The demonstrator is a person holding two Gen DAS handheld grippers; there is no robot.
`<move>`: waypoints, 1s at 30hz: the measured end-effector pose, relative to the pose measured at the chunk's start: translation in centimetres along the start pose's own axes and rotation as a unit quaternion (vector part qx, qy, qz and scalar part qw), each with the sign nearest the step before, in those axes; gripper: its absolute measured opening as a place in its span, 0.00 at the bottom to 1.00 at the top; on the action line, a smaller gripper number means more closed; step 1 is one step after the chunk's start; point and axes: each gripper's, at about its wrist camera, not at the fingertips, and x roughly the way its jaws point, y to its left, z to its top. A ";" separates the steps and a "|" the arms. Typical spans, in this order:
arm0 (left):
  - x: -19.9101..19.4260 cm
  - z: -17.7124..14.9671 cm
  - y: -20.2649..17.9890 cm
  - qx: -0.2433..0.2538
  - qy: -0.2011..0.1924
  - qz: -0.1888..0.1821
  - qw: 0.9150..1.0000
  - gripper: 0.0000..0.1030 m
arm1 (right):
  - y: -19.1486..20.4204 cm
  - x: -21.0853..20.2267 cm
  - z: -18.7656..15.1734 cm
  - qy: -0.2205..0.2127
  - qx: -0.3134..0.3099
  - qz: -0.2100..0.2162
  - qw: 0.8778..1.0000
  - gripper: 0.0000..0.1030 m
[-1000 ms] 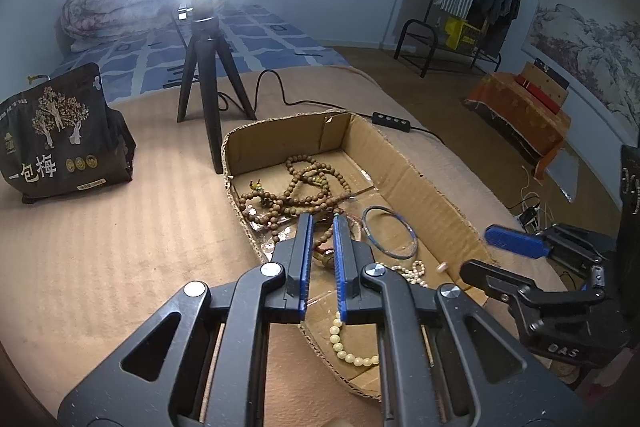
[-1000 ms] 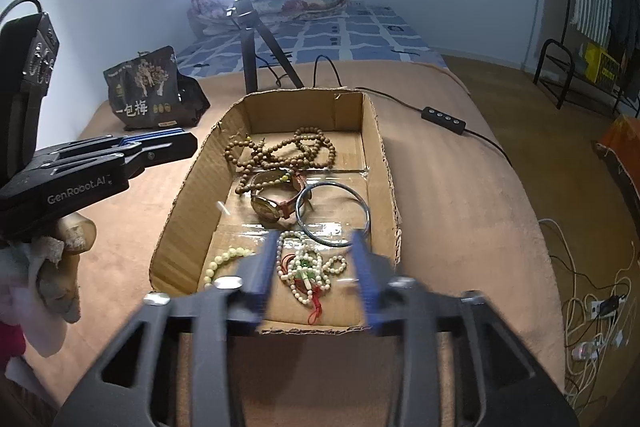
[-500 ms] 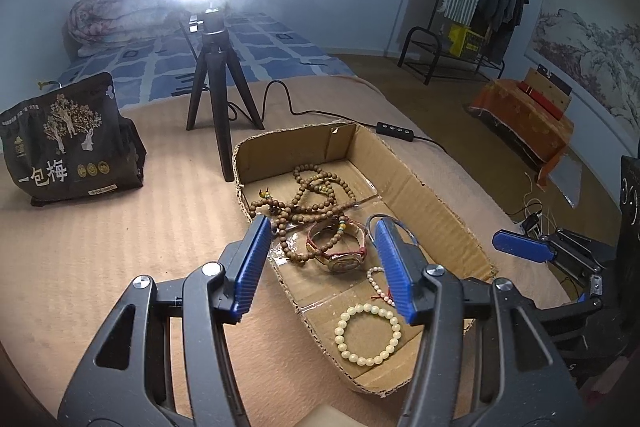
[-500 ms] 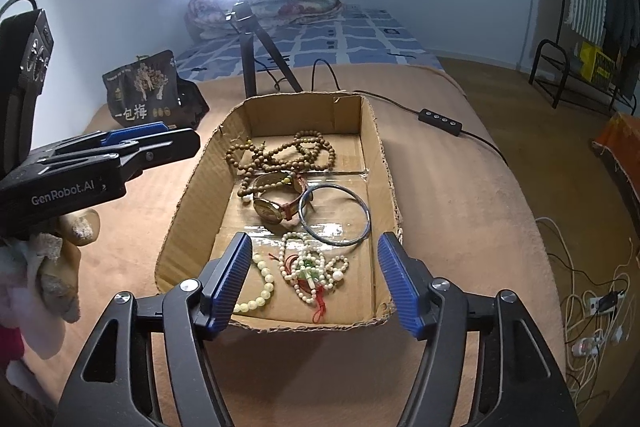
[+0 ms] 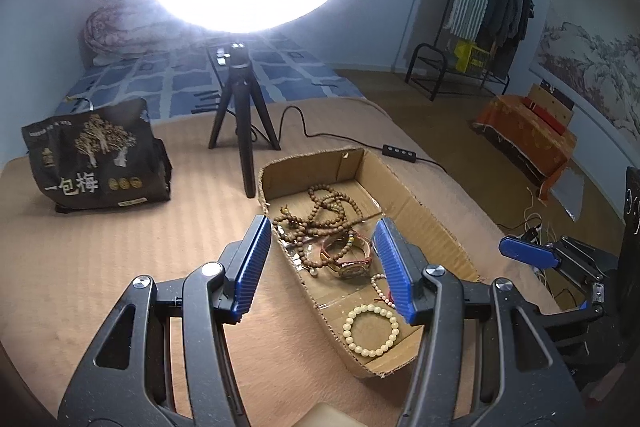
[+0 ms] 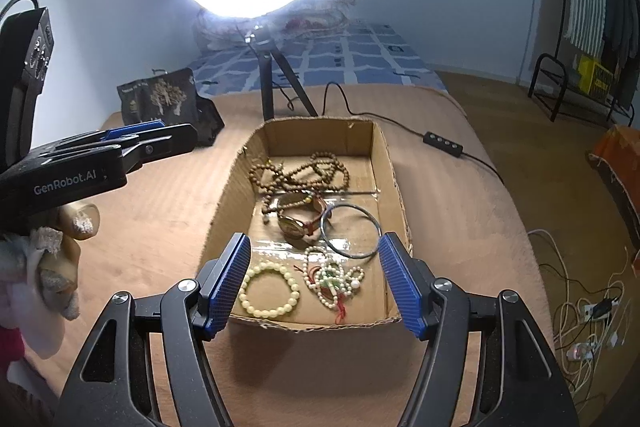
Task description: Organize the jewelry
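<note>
The cardboard box [image 6: 382, 163] lies on the tan bed surface [image 6: 460, 195], holding all the jewelry. Since a second ago the left hand-held gripper [image 5: 320, 267], then closed over the box, has opened wide and drawn back empty; the right hand-held gripper [image 6: 316, 279] is equally spread, empty. Placement appears complete. The pale bead bracelet [image 6: 269, 291] lies in the box's near corner. The metal bangle [image 6: 351, 231] is hidden in the left view.

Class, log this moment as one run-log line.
left gripper: open, empty | right gripper: open, empty | cardboard box: holds jewelry | pale bead bracelet: in box
</note>
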 end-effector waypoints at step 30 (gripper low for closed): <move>-15.7 -1.3 -2.3 0.029 -0.053 0.035 0.998 0.69 | 3.9 -12.7 0.5 -0.066 -0.018 -0.023 0.997 0.72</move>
